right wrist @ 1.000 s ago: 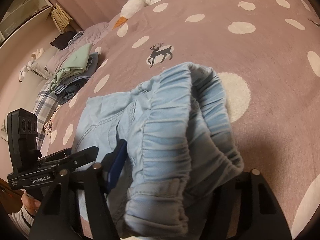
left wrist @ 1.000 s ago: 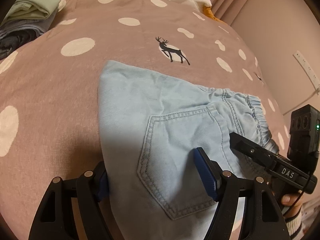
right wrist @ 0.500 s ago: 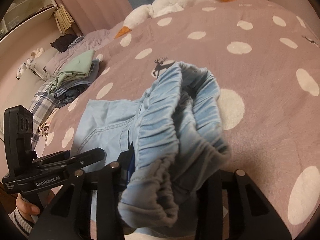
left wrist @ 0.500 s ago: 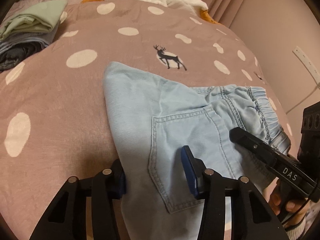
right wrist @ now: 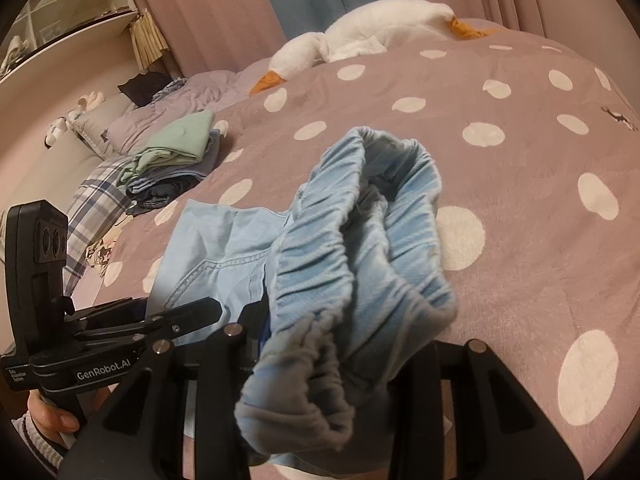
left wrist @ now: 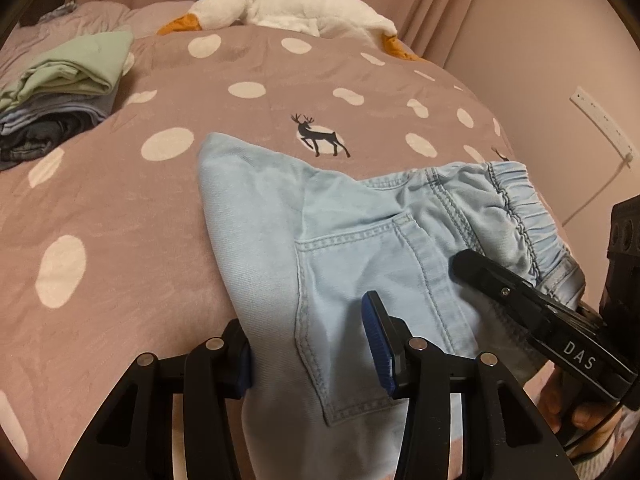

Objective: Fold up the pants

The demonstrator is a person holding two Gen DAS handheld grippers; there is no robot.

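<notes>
Pink dotted bedspread (left wrist: 120, 208) carried the light blue pants (left wrist: 360, 240), now lifted higher than before. Left gripper (left wrist: 312, 344) fingers stayed spread around the fabric. From the right view, right gripper (right wrist: 344, 344) pinched the bunched waistband (right wrist: 360, 264), raised.

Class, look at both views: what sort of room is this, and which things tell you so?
Most likely a bedroom. The pants lie on a bed with a spotted cover, a plush goose rests at its head, and folded clothes are stacked near the pillows.
</notes>
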